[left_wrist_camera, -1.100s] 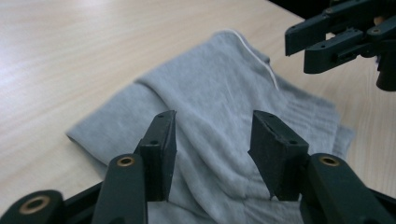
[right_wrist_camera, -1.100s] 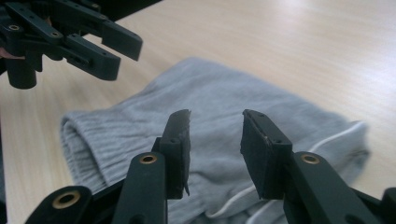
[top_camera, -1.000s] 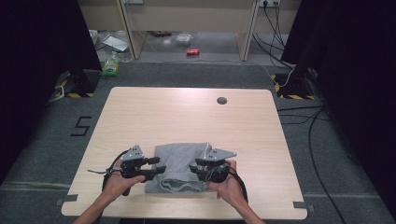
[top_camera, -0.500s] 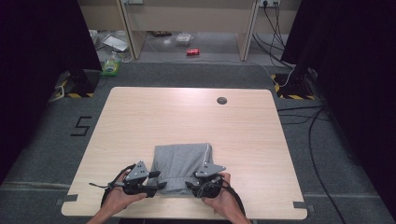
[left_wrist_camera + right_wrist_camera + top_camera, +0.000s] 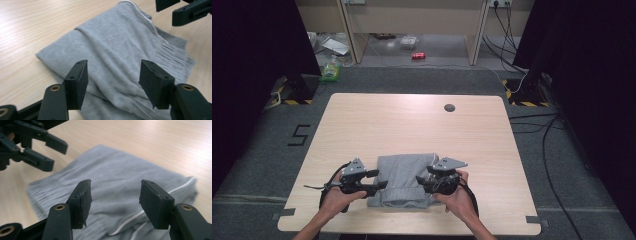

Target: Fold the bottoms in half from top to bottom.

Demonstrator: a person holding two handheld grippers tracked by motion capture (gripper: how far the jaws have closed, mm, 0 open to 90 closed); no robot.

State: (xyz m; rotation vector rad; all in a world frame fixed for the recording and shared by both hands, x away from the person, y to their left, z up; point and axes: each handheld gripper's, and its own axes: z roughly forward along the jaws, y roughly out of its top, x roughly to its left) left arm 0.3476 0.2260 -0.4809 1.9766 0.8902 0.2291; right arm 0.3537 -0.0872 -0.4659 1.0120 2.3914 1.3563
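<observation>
Lying folded at the near edge of the bench (image 5: pixel 412 125): one grey knit garment (image 5: pixel 404 180), ribbed hem, white cord. Two grippers flank it, left gripper (image 5: pixel 379 185) and right gripper (image 5: pixel 422 182), jaws spread, holding nothing.

A pale wooden table (image 5: pixel 412 120) stands on grey carpet (image 5: pixel 572 190), dark curtains (image 5: pixel 252 50) flanking.

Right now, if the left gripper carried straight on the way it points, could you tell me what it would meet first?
Most likely the folded grey garment: the left gripper, jaws open, aims straight at it. The right gripper lies beyond, though depth is hard to judge.
</observation>
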